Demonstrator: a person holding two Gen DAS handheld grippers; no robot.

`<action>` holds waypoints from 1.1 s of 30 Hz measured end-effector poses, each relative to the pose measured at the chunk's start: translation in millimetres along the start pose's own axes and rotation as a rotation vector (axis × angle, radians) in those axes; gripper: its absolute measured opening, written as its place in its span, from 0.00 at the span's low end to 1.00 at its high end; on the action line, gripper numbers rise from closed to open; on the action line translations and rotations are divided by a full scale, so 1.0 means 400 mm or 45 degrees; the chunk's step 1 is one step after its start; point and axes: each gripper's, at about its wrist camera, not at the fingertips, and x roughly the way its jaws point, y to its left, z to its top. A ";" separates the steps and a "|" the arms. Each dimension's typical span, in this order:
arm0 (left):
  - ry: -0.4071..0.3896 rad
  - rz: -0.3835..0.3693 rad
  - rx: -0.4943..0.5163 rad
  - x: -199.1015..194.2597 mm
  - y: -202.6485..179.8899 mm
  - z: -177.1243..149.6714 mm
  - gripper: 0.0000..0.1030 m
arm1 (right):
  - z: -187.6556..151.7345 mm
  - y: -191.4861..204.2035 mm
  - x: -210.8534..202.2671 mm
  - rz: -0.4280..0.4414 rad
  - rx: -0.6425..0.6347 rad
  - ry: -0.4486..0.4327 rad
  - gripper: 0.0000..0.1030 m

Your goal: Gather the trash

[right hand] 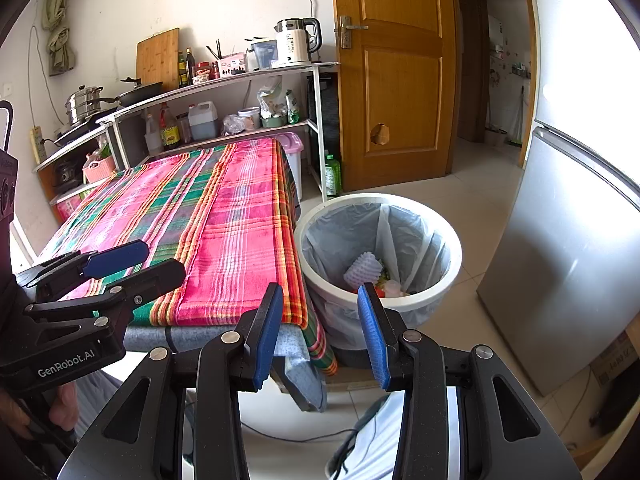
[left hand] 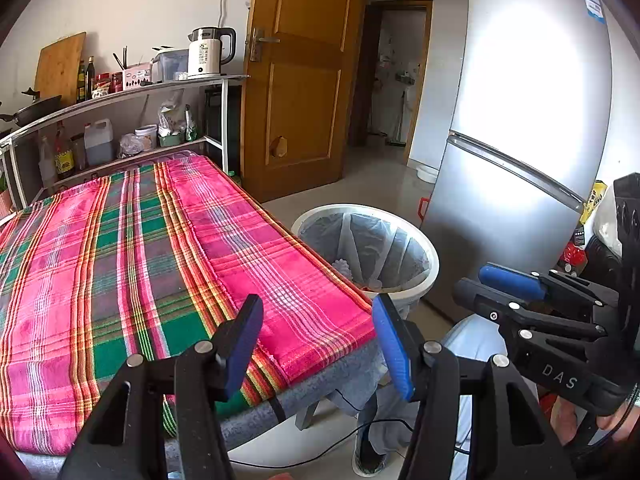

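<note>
Trash sits in the white bin (right hand: 378, 240), which stands on the floor right beside the table's corner. The bin has a thin see-through bag (right hand: 340, 240) inside it. At the bottom of the bin lies a white bumpy foam net (right hand: 362, 268), and next to that are some small red and green scraps (right hand: 384, 284). From the left wrist view only a bit of the foam net shows inside the bin (left hand: 366, 248).

The table beside the bin is covered with a pink and green checked cloth (left hand: 160, 248). Nothing lies on the cloth.

The left gripper (left hand: 318, 344) is spread apart and holds nothing. It hangs over the near edge of the table, on the side next to the bin. The right gripper (right hand: 320, 332) is spread apart too, with nothing between its blue pads (right hand: 374, 336). It hangs just in front of the bin, near the table corner.

A silver fridge (right hand: 568, 248) stands on the other side of the bin from the table. Behind the bin is a brown wooden door (right hand: 394, 76). Past the far end of the table is a shelf with a white kettle (right hand: 296, 42) on top.
</note>
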 end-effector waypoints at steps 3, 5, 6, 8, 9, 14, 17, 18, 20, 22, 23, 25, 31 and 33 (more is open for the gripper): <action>0.000 -0.001 -0.001 0.000 -0.001 0.000 0.57 | 0.000 0.000 0.000 0.000 -0.001 -0.001 0.39; 0.001 0.001 -0.002 0.000 -0.001 0.000 0.57 | 0.000 0.000 0.001 0.000 -0.001 -0.001 0.39; 0.001 -0.001 0.000 0.000 -0.001 0.000 0.57 | 0.000 0.000 0.000 0.000 0.000 0.000 0.39; 0.003 -0.004 0.001 0.000 -0.002 0.000 0.57 | -0.001 0.000 0.001 0.001 0.000 0.001 0.39; 0.005 -0.006 0.001 0.001 -0.003 -0.002 0.57 | 0.000 0.000 0.000 0.000 -0.001 0.000 0.39; 0.012 -0.003 0.005 0.006 -0.005 -0.009 0.57 | -0.001 0.001 0.000 0.002 0.000 0.001 0.39; 0.012 0.001 0.011 0.008 -0.008 -0.010 0.57 | -0.001 0.005 -0.002 0.002 0.000 0.002 0.39; 0.013 0.002 0.014 0.008 -0.008 -0.011 0.57 | 0.000 0.005 -0.002 0.003 -0.001 0.002 0.39; 0.014 0.000 0.014 0.008 -0.008 -0.013 0.57 | -0.001 0.006 -0.003 0.003 -0.002 0.002 0.39; 0.014 0.002 0.013 0.008 -0.008 -0.014 0.57 | -0.001 0.006 -0.003 0.002 -0.002 0.001 0.39; 0.016 -0.004 0.012 0.009 -0.008 -0.014 0.57 | -0.001 0.006 -0.003 0.002 -0.001 0.002 0.39; 0.021 -0.003 0.012 0.011 -0.008 -0.016 0.57 | -0.001 0.005 -0.002 0.003 -0.001 0.002 0.39; 0.027 -0.013 -0.003 0.014 -0.002 -0.018 0.57 | -0.001 0.005 -0.002 0.002 -0.001 0.001 0.39; 0.025 -0.010 -0.002 0.013 -0.003 -0.019 0.57 | -0.001 0.005 -0.002 0.002 -0.001 0.001 0.39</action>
